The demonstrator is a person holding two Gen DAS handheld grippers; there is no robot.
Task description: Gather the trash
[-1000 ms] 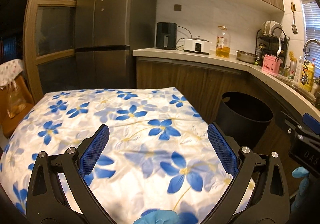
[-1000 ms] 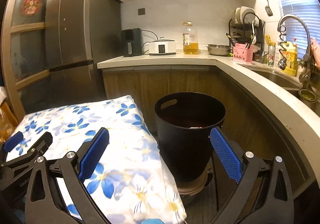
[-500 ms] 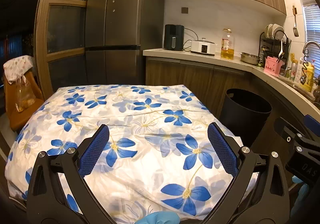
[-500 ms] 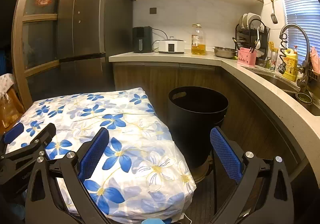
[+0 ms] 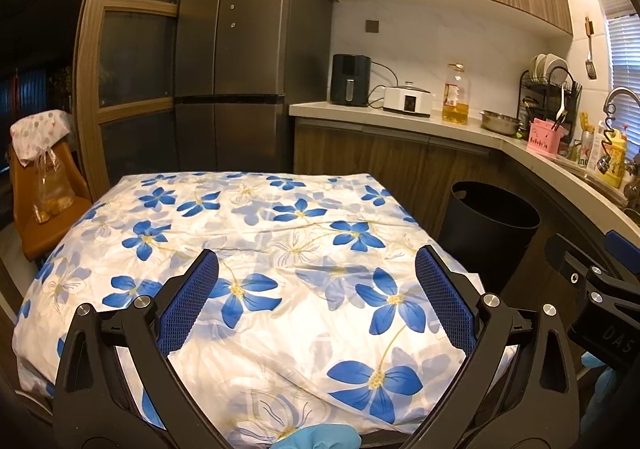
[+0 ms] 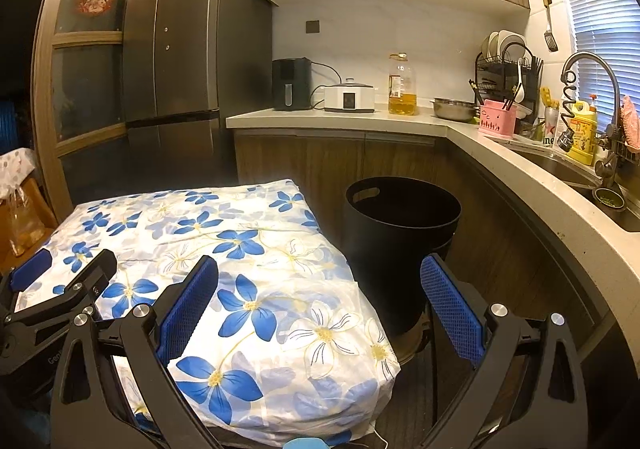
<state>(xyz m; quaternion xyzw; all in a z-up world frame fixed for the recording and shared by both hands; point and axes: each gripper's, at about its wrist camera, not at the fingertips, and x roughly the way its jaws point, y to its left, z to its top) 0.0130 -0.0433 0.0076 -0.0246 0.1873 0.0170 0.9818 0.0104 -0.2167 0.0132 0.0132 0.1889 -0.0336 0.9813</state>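
Note:
A black trash bin (image 5: 490,227) stands on the floor to the right of a table covered by a white cloth with blue flowers (image 5: 256,249); it also shows in the right wrist view (image 6: 400,241), its inside dark. I see no trash on the cloth. My left gripper (image 5: 316,303) is open and empty above the near edge of the table. My right gripper (image 6: 320,307) is open and empty over the table's right corner (image 6: 360,361), with the bin just ahead. The left gripper's side (image 6: 52,289) shows in the right wrist view, and the right gripper's side (image 5: 592,281) in the left wrist view.
A dark fridge (image 5: 236,61) stands behind the table. A counter (image 6: 500,153) with appliances, an oil bottle (image 6: 402,89), a dish rack and a sink (image 6: 592,177) runs along the back and right. An orange chair (image 5: 44,201) with a bag stands left.
Both grippers have pulled back and risen away from the table, so more of the cloth and the bin show. Both stay open and empty.

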